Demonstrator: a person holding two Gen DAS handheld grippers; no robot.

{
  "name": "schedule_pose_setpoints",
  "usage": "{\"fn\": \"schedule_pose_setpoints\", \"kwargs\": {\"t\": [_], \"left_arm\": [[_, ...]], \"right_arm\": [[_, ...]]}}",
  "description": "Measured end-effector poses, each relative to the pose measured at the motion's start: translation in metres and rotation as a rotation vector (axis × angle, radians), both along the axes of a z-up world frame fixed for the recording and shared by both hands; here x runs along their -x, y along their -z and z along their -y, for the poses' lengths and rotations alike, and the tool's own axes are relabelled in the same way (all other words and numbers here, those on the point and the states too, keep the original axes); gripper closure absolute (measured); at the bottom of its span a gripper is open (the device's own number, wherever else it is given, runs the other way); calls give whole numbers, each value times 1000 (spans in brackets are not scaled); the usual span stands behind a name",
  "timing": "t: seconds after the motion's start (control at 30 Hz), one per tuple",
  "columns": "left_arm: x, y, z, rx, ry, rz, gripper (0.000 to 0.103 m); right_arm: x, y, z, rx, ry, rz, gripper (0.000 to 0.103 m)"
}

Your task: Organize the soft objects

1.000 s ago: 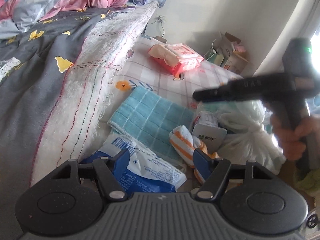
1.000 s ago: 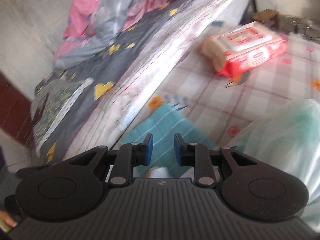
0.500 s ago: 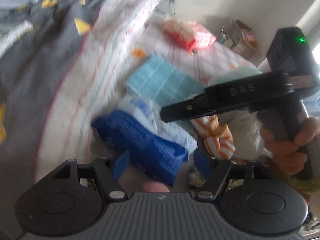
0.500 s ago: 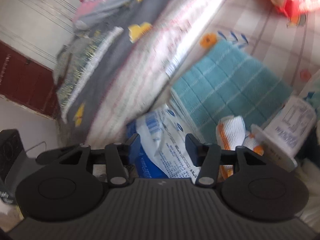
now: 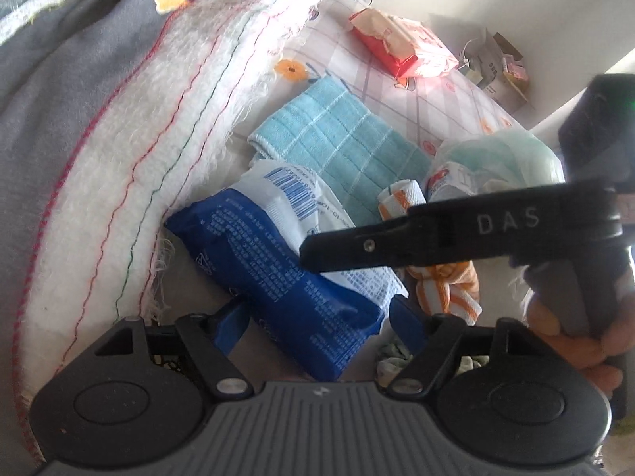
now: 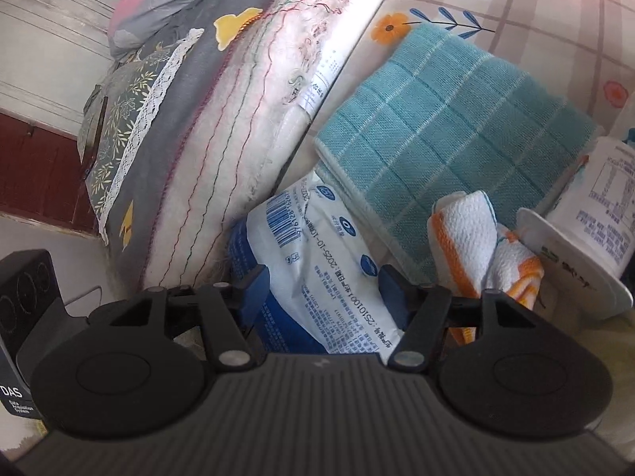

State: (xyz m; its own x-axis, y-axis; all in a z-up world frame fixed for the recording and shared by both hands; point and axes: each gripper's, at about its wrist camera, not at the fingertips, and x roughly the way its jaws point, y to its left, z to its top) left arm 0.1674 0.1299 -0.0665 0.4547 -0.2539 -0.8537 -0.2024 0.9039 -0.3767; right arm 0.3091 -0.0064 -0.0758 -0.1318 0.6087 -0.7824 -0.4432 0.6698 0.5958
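Here, blue-white packet (image 6: 317, 273) between opening right tool (image 6: 321, 289) fingers, ungripped

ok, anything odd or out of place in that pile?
Yes: a rigid white cup lies tipped on its side among the soft things, beside the orange-striped cloth. The quilt edge is frayed, threads hanging loose.

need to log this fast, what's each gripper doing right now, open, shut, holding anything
Left gripper: jaws opening, astride the blue and white pack, not clamped on it.
Right gripper: jaws opening, over the same pack, nothing held.
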Motion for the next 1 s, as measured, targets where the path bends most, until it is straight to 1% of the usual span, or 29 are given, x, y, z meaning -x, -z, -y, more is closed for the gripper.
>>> {"fn": "schedule_pose_setpoints", "kwargs": {"t": [0.07,0.2,0.37,0.5,0.63,0.77,0.9,1.0], "left_arm": [[4,-7,2,-14,4,22,26],[14,-26,5,-20,3,64,26],[25,-52,20,-51,23,127,26],[34,-77,37,-78,46,194,26],[36,-96,61,-101,90,255,26],[34,-111,94,-118,151,304,26],[24,-123,132,-119,234,345,26],[12,-130,169,-115,309,374,26]], "right_arm": [[3,-8,5,-18,7,8,50],[8,-25,17,-59,19,22,52],[18,-49,39,-116,46,47,53],[27,-66,66,-170,82,59,55],[36,-80,101,-220,142,68,56],[45,-94,144,-258,205,99,57],[52,-106,196,-282,291,127,57],[56,-114,239,-293,365,161,57]]}}
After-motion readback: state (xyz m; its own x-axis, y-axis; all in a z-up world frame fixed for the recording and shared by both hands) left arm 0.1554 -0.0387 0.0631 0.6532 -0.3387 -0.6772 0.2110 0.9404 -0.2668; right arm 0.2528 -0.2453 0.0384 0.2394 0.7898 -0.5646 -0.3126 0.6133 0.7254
